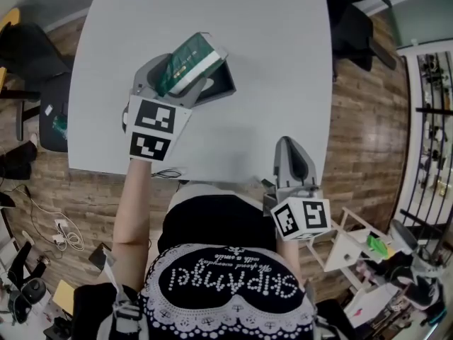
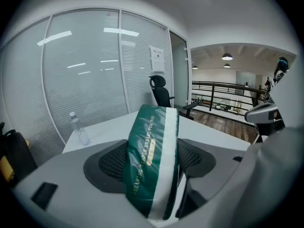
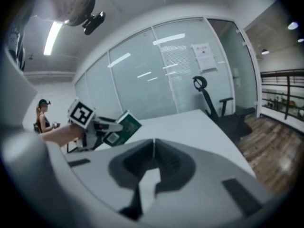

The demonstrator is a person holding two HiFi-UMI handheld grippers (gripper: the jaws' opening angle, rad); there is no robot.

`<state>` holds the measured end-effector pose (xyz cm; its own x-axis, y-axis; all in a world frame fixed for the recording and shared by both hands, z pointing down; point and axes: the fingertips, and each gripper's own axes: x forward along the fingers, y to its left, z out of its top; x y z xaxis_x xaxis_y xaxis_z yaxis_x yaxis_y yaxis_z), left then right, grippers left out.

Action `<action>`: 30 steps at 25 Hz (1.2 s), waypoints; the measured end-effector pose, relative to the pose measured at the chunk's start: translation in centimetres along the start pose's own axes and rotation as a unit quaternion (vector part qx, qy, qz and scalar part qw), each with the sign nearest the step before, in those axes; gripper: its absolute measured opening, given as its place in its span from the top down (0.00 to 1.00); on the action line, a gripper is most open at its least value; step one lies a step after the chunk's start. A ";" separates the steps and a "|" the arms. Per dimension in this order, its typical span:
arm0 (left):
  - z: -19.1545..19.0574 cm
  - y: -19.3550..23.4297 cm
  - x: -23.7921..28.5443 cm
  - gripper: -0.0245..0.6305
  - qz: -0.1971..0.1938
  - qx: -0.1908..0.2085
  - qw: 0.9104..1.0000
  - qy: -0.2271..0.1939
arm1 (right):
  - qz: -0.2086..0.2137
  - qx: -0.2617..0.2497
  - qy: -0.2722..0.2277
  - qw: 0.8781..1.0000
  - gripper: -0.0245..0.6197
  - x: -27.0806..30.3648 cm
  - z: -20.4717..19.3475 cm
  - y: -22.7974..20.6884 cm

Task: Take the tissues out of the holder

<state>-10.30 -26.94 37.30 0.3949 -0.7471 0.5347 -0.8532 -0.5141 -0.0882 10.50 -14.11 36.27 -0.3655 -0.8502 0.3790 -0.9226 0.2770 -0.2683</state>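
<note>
Tissue pack (image 1: 190, 61) pinched by left claw (image 1: 180, 75), holder (image 1: 221, 85) mostly hidden behind; right claw (image 3: 152, 161) pressed together, empty

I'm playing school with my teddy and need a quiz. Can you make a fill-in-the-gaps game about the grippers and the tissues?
1. The left gripper is shut on a ____ tissue pack.
2. The right gripper has its jaws ____, with nothing between them.
3. The dark holder stands on the white ____.

Missing words: green; shut; table.
</note>
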 end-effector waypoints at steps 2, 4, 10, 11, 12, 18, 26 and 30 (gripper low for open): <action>0.9 -0.1 -0.8 0.44 0.006 0.001 1.000 -0.015 | 0.003 -0.002 -0.004 1.000 0.91 -0.3 0.1 0.1; 1.9 -0.1 -1.8 0.44 0.014 0.003 0.999 -0.033 | 0.006 -0.003 -0.008 1.000 0.91 -0.6 0.2 0.2; 4.9 -0.8 -5.2 0.44 0.038 0.006 0.995 -0.091 | 0.015 -0.003 -0.023 1.000 0.91 -2.1 0.7 0.2; 5.4 -1.0 -5.8 0.44 0.043 0.010 0.994 -0.100 | 0.017 -0.003 -0.025 1.000 0.91 -2.3 0.7 0.2; 5.8 -1.1 -6.3 0.44 0.048 0.014 0.993 -0.110 | 0.019 -0.002 -0.026 0.999 0.91 -2.4 0.7 0.1; 7.9 -1.7 -9.9 0.44 0.077 0.022 0.984 -0.158 | 0.032 -0.007 -0.036 0.999 0.91 -2.4 1.3 0.2; 9.9 -2.0 -14.5 0.44 0.106 0.000 0.972 -0.210 | 0.052 -0.021 -0.057 0.997 0.91 -1.9 2.7 1.3; 10.2 -1.7 -16.7 0.44 0.126 -0.017 0.964 -0.235 | 0.060 -0.030 -0.063 0.996 0.91 -1.6 3.4 1.6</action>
<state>-11.94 -17.87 19.92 0.2782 -0.9587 0.0597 -0.9494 -0.2839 -0.1341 10.02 -13.79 32.20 -0.4593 -0.8576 0.2316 -0.8800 0.4036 -0.2504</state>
